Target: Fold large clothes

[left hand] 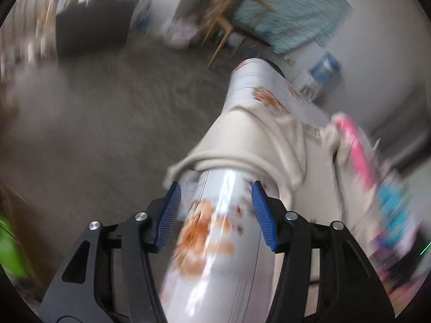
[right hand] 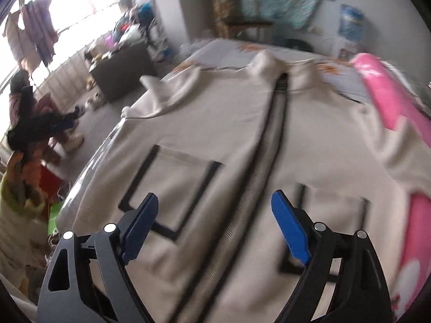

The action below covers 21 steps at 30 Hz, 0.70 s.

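Observation:
A large cream jacket (right hand: 221,140) with a dark front zip and two dark-outlined pockets lies spread front-up on a table covered by a white cloth with orange prints (right hand: 215,51). My right gripper (right hand: 215,215) is open and empty, hovering over the jacket's lower front, astride the zip. My left gripper (left hand: 215,202) is open and empty at the table's left edge (left hand: 215,242), just short of the jacket's hanging sleeve (left hand: 242,145). The left wrist view is blurred by motion.
A pink bundle (right hand: 390,102) lies along the right side of the table. A grey floor (left hand: 107,123), a dark cabinet (left hand: 91,29) and a wooden chair (left hand: 229,18) lie left and beyond. Piled clothes (right hand: 32,134) stand at far left.

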Tool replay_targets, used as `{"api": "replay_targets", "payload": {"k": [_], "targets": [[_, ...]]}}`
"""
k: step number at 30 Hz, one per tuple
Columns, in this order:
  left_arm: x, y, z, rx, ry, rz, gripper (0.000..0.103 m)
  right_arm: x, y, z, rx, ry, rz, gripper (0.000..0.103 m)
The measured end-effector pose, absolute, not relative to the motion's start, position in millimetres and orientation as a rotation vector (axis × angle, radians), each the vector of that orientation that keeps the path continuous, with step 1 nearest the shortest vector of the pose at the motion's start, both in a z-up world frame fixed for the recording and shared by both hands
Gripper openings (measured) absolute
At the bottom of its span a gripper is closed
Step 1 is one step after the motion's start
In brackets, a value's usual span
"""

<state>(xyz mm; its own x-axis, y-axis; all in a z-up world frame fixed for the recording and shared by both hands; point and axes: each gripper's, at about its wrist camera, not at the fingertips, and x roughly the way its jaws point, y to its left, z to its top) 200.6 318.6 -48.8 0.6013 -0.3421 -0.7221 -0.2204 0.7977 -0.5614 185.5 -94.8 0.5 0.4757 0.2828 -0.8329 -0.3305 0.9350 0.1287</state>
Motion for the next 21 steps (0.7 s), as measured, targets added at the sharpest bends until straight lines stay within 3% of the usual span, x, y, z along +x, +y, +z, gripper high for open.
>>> {"api": "replay_targets", "payload": {"k": [7,16,21], "targets": [[246,376,-212,-1.482,1.068,-0.145,0.054,227,-47,-49,-0.11,1.126,0.368,0.084],[285,347,-366,-1.991,1.107,-0.2,0.063,252,-32,-69,-0.125,1.161,0.308,0.084],[302,336,-419,-2.072,1.149,-0.164,0.065,259,-27,-70,-0.12,1.163,0.29,0.084]]}}
